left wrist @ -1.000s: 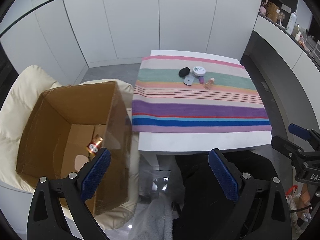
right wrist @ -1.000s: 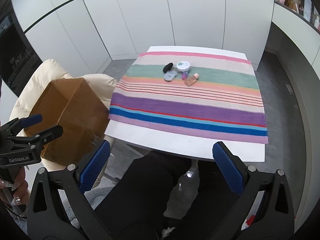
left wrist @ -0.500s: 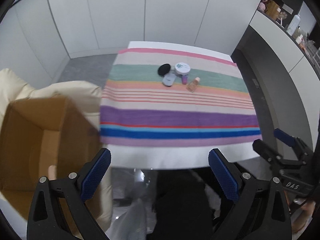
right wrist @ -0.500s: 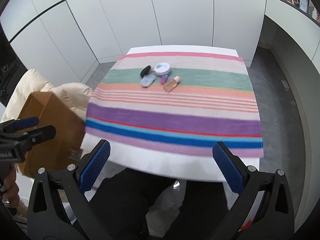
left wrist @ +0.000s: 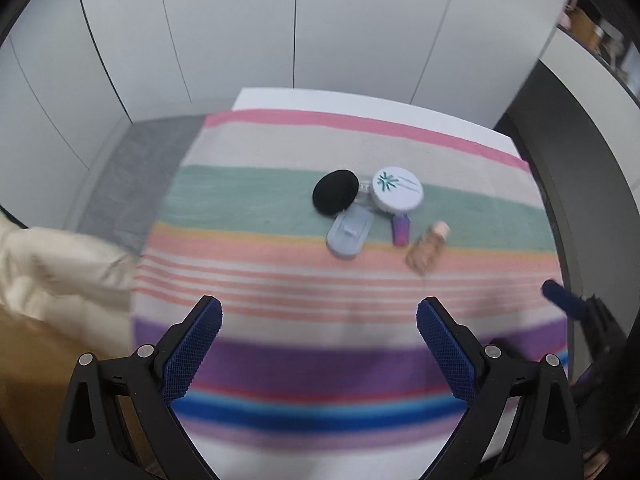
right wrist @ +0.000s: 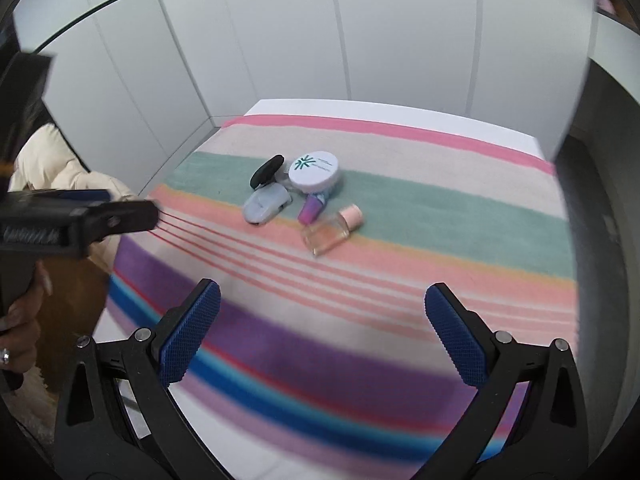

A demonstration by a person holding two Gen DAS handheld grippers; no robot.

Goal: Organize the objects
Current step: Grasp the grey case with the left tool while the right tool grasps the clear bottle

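A small cluster lies on the green stripe of the striped cloth point(left wrist: 256, 200): a black oval case point(left wrist: 335, 197), a white round jar point(left wrist: 397, 189), a pale blue case point(left wrist: 350, 231), a small purple bottle point(left wrist: 400, 230) and a clear peach bottle point(left wrist: 427, 249) on its side. The right wrist view shows the same black case point(right wrist: 267, 171), jar point(right wrist: 314, 169), blue case point(right wrist: 266, 203), purple bottle point(right wrist: 310, 208) and peach bottle point(right wrist: 331, 234). My left gripper point(left wrist: 319, 346) is open and empty, short of the cluster. My right gripper point(right wrist: 322, 334) is also open and empty.
A cream cushioned chair point(left wrist: 60, 272) and a brown cardboard box point(left wrist: 36, 368) sit left of the table. The left gripper's body point(right wrist: 72, 220), held by a hand point(right wrist: 24, 320), shows at the left of the right wrist view. White cabinet doors point(left wrist: 296, 20) stand behind the table.
Both grippers have moved forward over the table toward the cluster. The left one swung right, away from the cardboard box. Both stayed open.
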